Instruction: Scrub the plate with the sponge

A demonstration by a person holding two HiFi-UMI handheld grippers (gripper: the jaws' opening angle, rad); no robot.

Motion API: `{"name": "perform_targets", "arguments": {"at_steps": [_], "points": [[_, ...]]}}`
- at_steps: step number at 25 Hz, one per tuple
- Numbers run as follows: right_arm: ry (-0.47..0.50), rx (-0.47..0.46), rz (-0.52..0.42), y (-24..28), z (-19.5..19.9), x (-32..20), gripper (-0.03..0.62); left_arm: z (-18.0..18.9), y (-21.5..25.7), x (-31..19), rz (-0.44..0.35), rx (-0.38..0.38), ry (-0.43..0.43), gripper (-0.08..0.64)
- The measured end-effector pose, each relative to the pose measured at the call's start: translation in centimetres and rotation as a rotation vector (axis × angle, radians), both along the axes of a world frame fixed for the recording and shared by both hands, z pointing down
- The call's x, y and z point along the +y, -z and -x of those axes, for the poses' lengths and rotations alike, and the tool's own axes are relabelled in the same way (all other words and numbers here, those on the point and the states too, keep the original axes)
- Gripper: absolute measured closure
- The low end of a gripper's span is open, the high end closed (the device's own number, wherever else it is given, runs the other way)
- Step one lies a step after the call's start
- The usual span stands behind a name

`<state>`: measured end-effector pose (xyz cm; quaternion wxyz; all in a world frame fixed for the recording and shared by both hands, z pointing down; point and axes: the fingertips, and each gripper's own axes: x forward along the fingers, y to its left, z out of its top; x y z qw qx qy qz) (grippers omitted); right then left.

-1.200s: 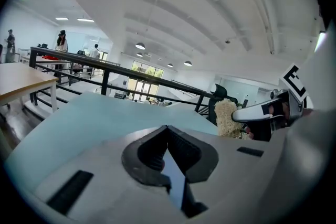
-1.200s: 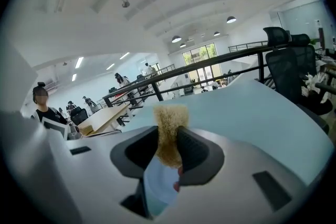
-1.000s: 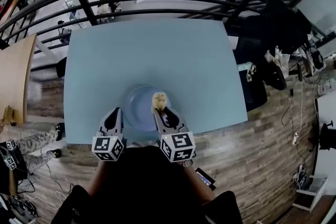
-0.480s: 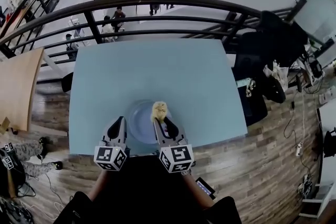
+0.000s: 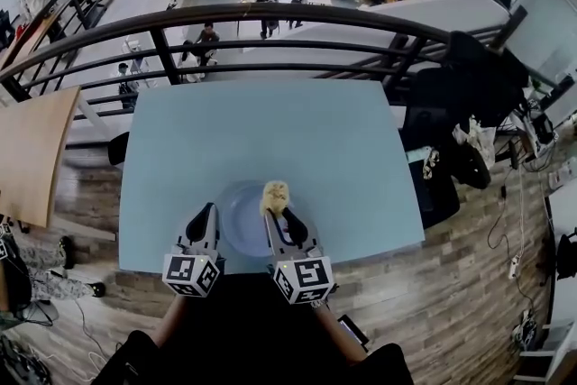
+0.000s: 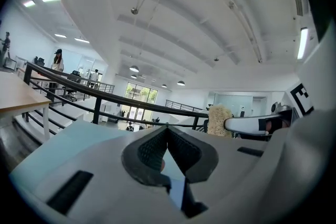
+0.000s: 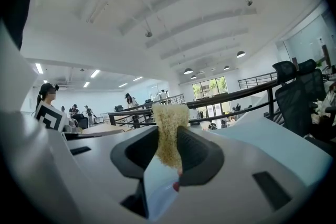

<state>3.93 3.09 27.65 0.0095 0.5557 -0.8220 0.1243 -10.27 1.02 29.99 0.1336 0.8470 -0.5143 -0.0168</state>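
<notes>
A pale blue plate [image 5: 239, 214] lies near the front edge of the light blue table [image 5: 270, 122]. My right gripper [image 5: 280, 212] is shut on a yellow fuzzy sponge [image 5: 274, 193], which sits over the plate's far right rim. In the right gripper view the sponge [image 7: 169, 113] stands upright between the pads of that gripper [image 7: 169, 139]. My left gripper [image 5: 206, 211] rests at the plate's left edge. Its jaws meet at the tips [image 6: 167, 129] with nothing seen between them. The sponge [image 6: 219, 119] also shows to its right there.
A dark metal railing [image 5: 270, 13] runs behind the table, with a drop to a lower floor beyond. A chair draped with dark clothing [image 5: 469, 68] stands at the right. A wooden tabletop [image 5: 32, 149] lies at the left. Cables litter the wood floor.
The head camera has tilted, so the table sits lower in view. Both grippers and the sponge keep nearly the same place against the plate.
</notes>
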Motion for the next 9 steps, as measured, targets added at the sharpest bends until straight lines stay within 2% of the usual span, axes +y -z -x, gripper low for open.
{"name": "perform_targets", "arguments": {"at_steps": [9], "points": [[0.033,0.009,0.02,-1.5,0.6,0.1,0.477,-1.4,-1.2,0.1,0.01,-0.003,-0.039,0.557]]}}
